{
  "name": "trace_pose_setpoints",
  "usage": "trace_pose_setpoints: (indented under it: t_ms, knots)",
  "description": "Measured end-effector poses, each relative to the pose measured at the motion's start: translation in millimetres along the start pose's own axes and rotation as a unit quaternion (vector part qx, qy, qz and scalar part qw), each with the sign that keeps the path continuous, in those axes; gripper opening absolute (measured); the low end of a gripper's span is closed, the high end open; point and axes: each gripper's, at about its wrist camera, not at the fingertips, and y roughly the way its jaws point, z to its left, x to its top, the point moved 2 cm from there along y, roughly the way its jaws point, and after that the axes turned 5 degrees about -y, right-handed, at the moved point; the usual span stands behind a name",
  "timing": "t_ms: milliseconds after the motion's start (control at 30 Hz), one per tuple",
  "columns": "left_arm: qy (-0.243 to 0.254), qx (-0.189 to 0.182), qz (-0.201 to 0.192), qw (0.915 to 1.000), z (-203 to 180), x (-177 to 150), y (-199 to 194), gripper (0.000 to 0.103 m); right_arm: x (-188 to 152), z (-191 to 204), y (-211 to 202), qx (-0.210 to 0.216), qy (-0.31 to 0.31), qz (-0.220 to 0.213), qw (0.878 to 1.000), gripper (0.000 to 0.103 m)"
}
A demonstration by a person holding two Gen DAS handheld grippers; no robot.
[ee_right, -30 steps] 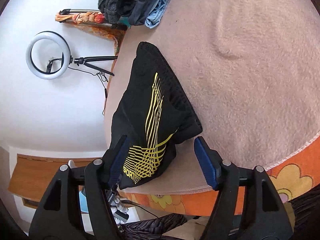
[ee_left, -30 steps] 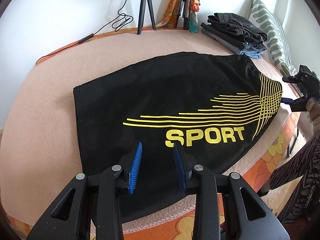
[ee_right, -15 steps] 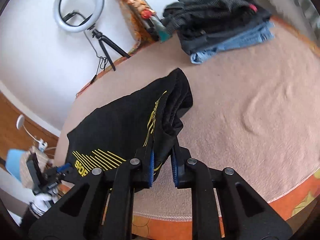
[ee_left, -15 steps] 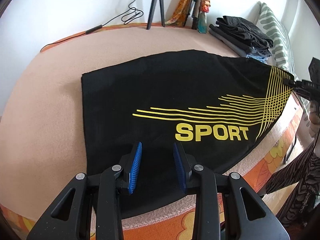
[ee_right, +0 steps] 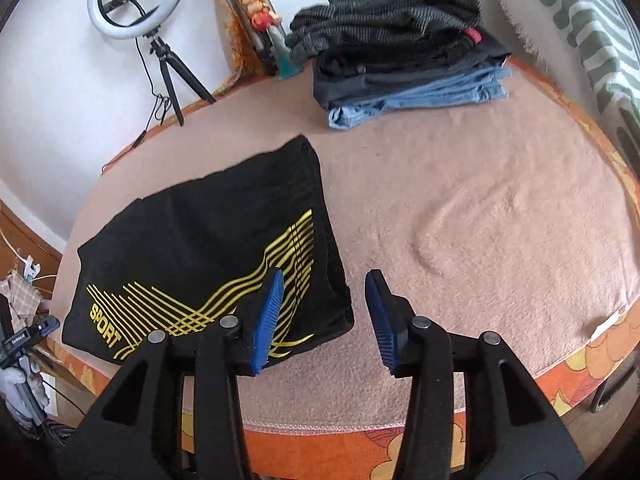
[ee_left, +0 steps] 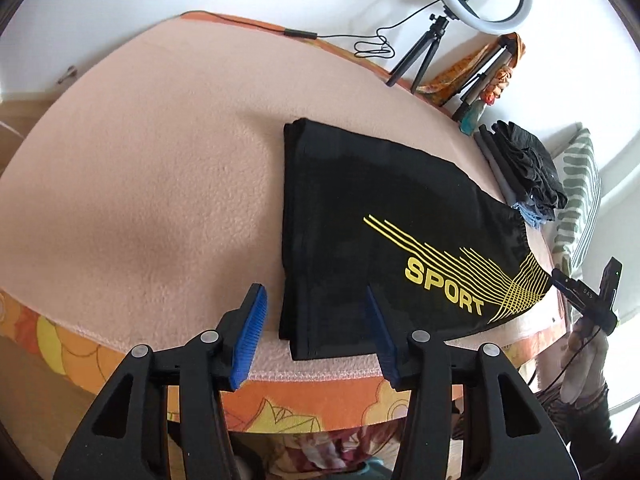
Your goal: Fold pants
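Observation:
Black pants [ee_left: 360, 232] with yellow stripes and the word SPORT lie folded flat on the pink blanket [ee_left: 160, 184], near its front edge. They also show in the right wrist view [ee_right: 208, 256]. My left gripper [ee_left: 316, 332] is open, its blue pads astride the pants' near left corner, just above the blanket edge. My right gripper [ee_right: 324, 320] is open and empty over the pants' near right corner; its left pad overlaps the waistband end. The right gripper's body shows in the left wrist view [ee_left: 596, 296].
A stack of folded clothes [ee_right: 404, 44] sits at the back of the bed, with a striped pillow [ee_right: 592, 28] to its right. A ring light on a tripod [ee_right: 140, 12] stands against the wall. The orange flowered bed edge [ee_right: 360, 444] runs along the front.
My right gripper was shut on the pants' waistband end half a second ago; now it is open and the pants lie flat. My left gripper opened wider and shifted left to the pants' corner.

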Motion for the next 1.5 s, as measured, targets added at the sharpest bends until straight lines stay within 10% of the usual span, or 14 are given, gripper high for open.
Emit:
trace_pose_setpoints:
  t_ms: [367,500,600,900,1133,1233,1500]
  knots:
    - [-0.001,-0.011,0.017,0.9998,-12.1,-2.8,29.6,0.048,22.8,65.9,-24.7,0.041,-0.089,-0.062,0.993,0.047]
    - [0.025,-0.011,0.017,0.9995,-20.8,-3.2,38.8,0.017,38.9,101.3,-18.9,0.08,-0.132,-0.053,0.987,0.047]
    - [0.038,-0.016,0.017,0.999,-22.8,-3.2,42.4,0.012,57.1,131.3,-7.3,0.113,-0.177,-0.038,0.977,0.053]
    - [0.04,-0.005,0.003,0.9992,-9.1,-2.8,37.6,0.011,108.3,204.6,90.3,0.204,-0.236,0.07,0.948,0.056]
    - [0.009,0.016,-0.011,0.9998,10.6,1.6,25.9,0.016,99.8,257.0,167.0,0.186,-0.337,0.103,0.917,0.056]
    - [0.02,0.052,-0.048,0.9973,13.1,12.0,10.1,0.016,88.9,262.5,175.2,0.203,-0.35,0.121,0.906,0.015]
    - [0.088,0.017,-0.078,0.993,-33.0,75.7,14.2,0.017,64.8,267.1,160.4,0.209,-0.397,0.12,0.886,0.006]
